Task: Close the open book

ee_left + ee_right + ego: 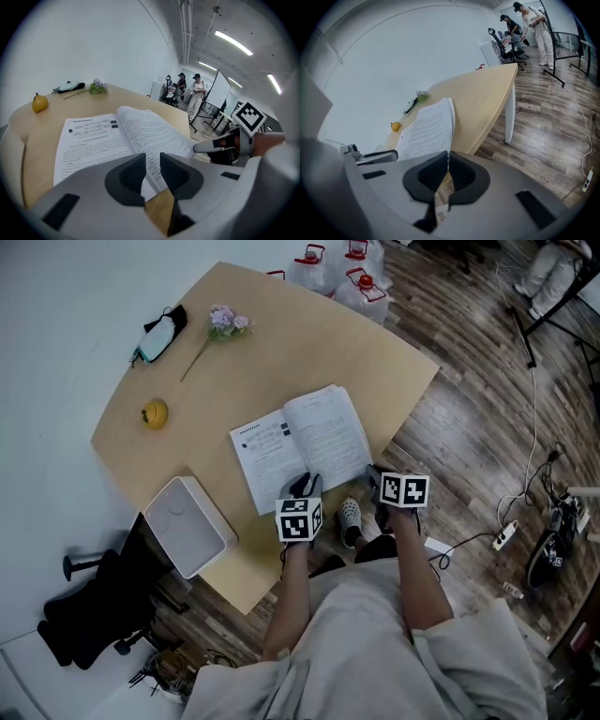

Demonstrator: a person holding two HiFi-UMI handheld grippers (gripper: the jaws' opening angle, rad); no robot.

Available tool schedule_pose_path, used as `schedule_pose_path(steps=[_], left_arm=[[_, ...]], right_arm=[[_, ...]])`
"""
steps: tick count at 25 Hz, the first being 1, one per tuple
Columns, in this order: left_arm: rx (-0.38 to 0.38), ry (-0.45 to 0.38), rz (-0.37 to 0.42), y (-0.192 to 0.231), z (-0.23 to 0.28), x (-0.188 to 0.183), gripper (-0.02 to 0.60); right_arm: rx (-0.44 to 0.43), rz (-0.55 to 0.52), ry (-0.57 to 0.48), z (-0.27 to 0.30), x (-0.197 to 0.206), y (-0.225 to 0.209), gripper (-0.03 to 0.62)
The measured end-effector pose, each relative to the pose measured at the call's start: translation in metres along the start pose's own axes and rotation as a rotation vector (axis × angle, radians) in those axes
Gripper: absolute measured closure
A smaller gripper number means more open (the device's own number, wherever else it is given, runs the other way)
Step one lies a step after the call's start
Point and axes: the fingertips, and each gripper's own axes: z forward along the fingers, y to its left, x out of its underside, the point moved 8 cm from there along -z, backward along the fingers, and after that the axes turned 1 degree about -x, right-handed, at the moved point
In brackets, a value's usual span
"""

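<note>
An open book point(300, 442) with printed white pages lies near the front edge of the tan table point(281, 343). My left gripper point(305, 486) hovers over the book's near edge by the spine, jaws open, with nothing between them; the left gripper view shows the pages point(108, 136) beyond its gap point(151, 161). My right gripper point(373, 474) sits at the book's near right corner. In the right gripper view its jaws point(447, 164) are shut on the thin edge of the right-hand page point(426, 129), which rises a little off the table.
A white box point(187, 524) stands at the table's near left corner. A yellow fruit point(155, 414), a flower sprig point(220, 324) and a dark case point(159, 337) lie at the far side. A black chair point(89, 615) is left of me. People point(194, 91) stand across the room.
</note>
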Motion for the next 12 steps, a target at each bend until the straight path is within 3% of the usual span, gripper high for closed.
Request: schedule_pose_path(steps=[12], left_arm=[[-0.038,-0.101,-0.018,0.030,-0.051,0.007,0.477]], right_arm=[[0.028,-0.070,-0.076,-0.021,-0.005,0.022,0.577]])
